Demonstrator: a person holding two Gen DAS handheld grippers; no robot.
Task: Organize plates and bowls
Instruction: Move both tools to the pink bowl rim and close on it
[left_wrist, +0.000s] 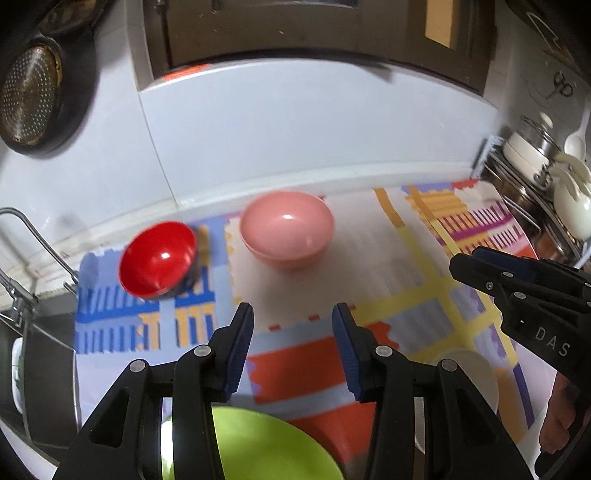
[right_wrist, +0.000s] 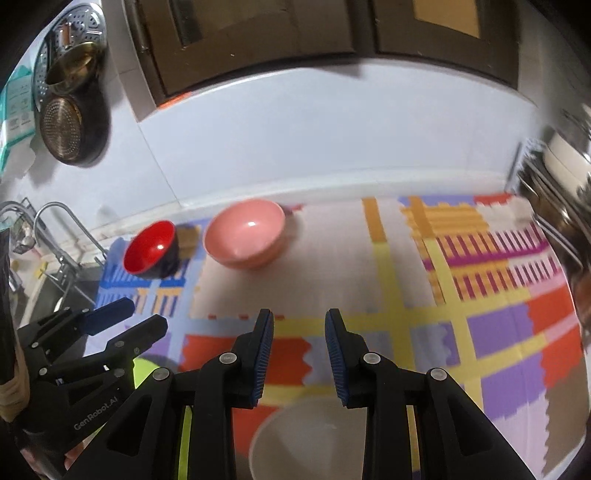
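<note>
- Patterned mat (left_wrist: 388, 258): covers the counter below the white wall. All task items rest on it.
- Green plate (left_wrist: 258, 443): lies at the near edge, directly under the left gripper. No pad touches it.
- Pale bowl (right_wrist: 310, 435): upright at the near edge, under the right gripper and just beside the green plate.
- Pink bowl (left_wrist: 287, 229): upright at the far side of the mat, near the wall.
- Red bowl (left_wrist: 158, 257): tilted toward the camera, just beside the pink bowl on the sink side. Its dark outer shell rests on the mat.
- Left gripper (left_wrist: 293, 339): jaws parted, nothing between them. It points down toward the mat centre.
- Right gripper (right_wrist: 300, 347): jaws parted by a narrower gap, likewise empty.
- Step in hand, as judged: both grippers are free above the near items, with the two far bowls not yet gathered.
- Next move, as judged: reach to the far bowls. Take each rim between the pads. The tilted red bowl calls for a rolled wrist to match its rim.
</note>
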